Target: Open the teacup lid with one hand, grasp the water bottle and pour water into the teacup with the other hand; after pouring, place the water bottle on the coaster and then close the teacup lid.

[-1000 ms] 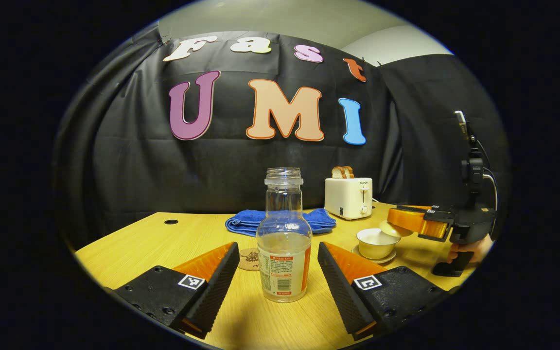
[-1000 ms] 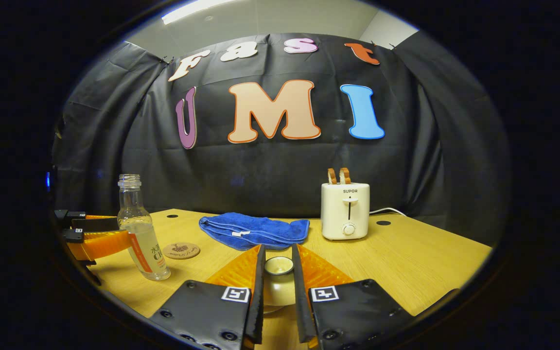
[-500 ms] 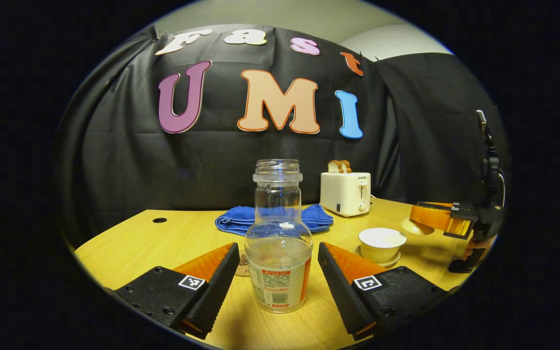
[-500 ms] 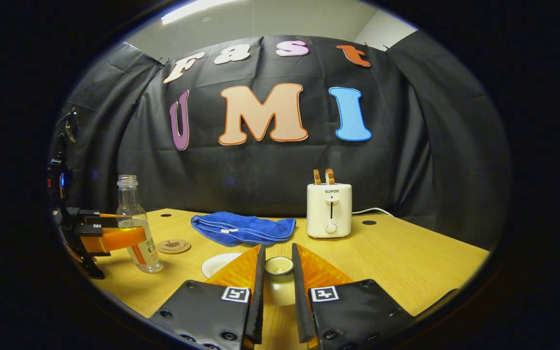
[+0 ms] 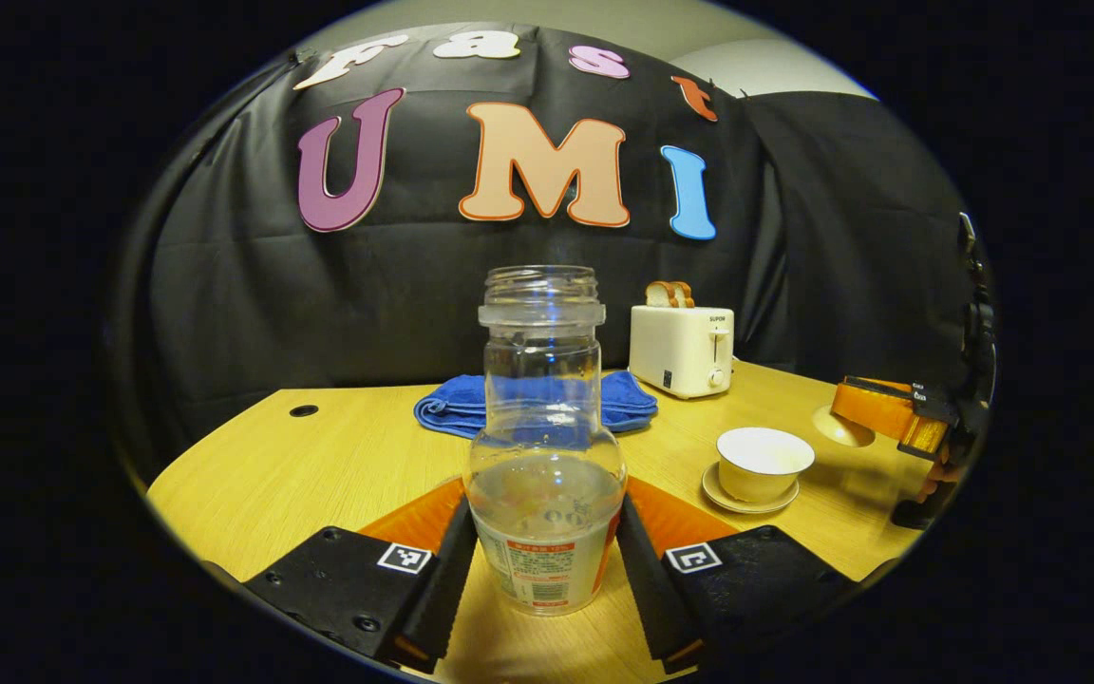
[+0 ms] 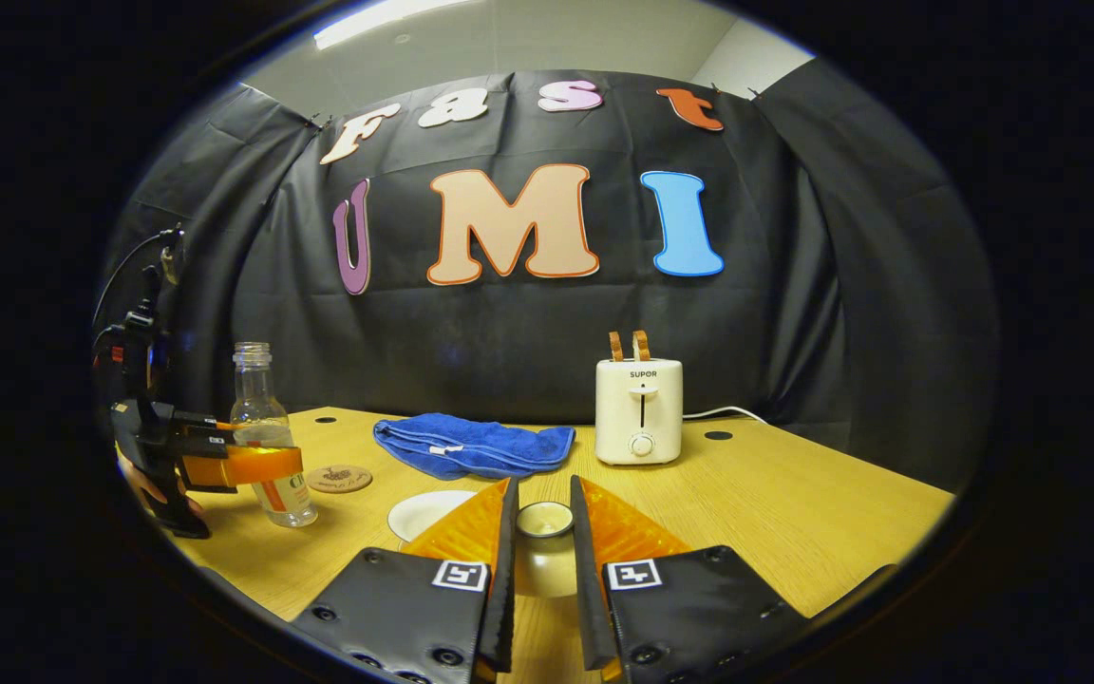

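Flanking the water bottle [image 5: 544, 494], left gripper [image 5: 544, 560]; coaster [image 6: 339, 478] beyond.

Both views sit low near the table [image 5: 338, 456], facing the toaster [image 6: 639, 411] and back wall.

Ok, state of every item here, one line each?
Bottle: uncapped, upright, partly filled, on table.
Teacup: open, on saucer.
Lid: off the cup, held.
Left gripper: shut on bottle.
Right gripper: shut on lid.
Coaster: bare.
Toaster: bread sticking up.
Cloth: folded.
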A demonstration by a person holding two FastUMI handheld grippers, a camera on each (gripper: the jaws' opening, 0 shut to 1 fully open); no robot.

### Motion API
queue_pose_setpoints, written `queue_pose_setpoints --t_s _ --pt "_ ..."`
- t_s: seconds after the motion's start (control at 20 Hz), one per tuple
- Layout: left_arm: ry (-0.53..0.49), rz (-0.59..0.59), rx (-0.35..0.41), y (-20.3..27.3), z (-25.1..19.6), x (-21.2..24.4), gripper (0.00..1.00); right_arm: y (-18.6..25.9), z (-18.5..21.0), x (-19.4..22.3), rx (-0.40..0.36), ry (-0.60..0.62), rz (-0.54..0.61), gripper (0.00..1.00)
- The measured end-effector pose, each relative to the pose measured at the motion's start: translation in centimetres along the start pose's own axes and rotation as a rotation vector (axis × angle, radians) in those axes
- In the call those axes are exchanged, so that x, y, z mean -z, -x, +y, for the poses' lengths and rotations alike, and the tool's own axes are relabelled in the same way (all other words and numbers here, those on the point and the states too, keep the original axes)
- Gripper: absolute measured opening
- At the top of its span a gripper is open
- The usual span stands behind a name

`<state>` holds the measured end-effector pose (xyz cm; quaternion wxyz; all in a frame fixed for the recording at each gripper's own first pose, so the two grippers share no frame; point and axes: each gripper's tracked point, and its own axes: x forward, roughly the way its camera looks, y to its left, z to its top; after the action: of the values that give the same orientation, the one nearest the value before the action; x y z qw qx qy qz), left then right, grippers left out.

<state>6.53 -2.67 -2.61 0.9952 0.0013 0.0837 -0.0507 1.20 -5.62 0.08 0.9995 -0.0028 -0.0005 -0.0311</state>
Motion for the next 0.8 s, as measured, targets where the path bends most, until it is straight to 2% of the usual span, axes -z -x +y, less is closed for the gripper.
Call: queue_pose_setpoints --t_s 0.4,0.6,0.8 --pt "-0.024 -0.011 0.000 0.4 -0.4 0.0 0.71 0.0 -0.4 0.0 0.003 0.000 0.002 0.31" --pt "-0.036 0.003 -0.024 0.6 -0.1 0.1 0.69 0.1 -1.1 0.1 0.015 0.001 0.001 0.31" --pt "-0.169 0.079 -0.059 0.5 0.2 0.2 0.67 0.3 -1.9 0.0 0.033 0.002 -0.001 0.31"
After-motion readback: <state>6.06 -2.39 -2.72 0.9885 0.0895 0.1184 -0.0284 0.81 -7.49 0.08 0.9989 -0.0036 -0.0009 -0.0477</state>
